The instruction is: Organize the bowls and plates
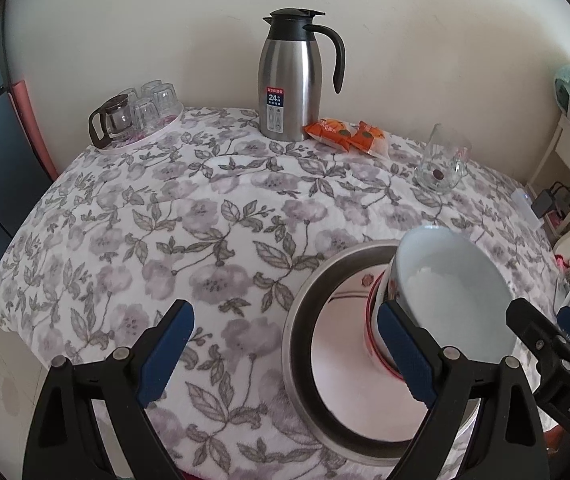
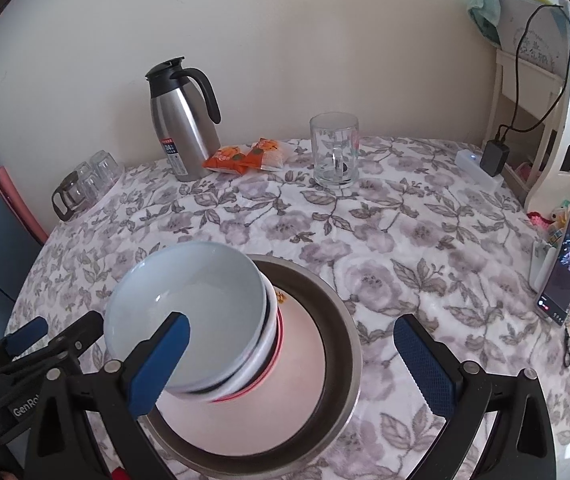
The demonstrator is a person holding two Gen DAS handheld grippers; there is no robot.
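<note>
My left claw (image 1: 285,360) spread wide over floral surface (image 1: 165,220), my right claw (image 2: 297,364) spread, nothing pinched, stacked bowls (image 2: 189,312) tilted in steel basin (image 2: 345,352)

black tongs (image 1: 285,354) w/ blue textured pads, silver screws.

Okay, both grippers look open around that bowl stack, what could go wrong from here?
1. The pale blue bowl tops a stack of bowls that appears to lean inside the metal-rimmed plate; a nudge might topple it.
2. The left gripper has one finger close against the stack, so moving it could knock the stack.
</note>
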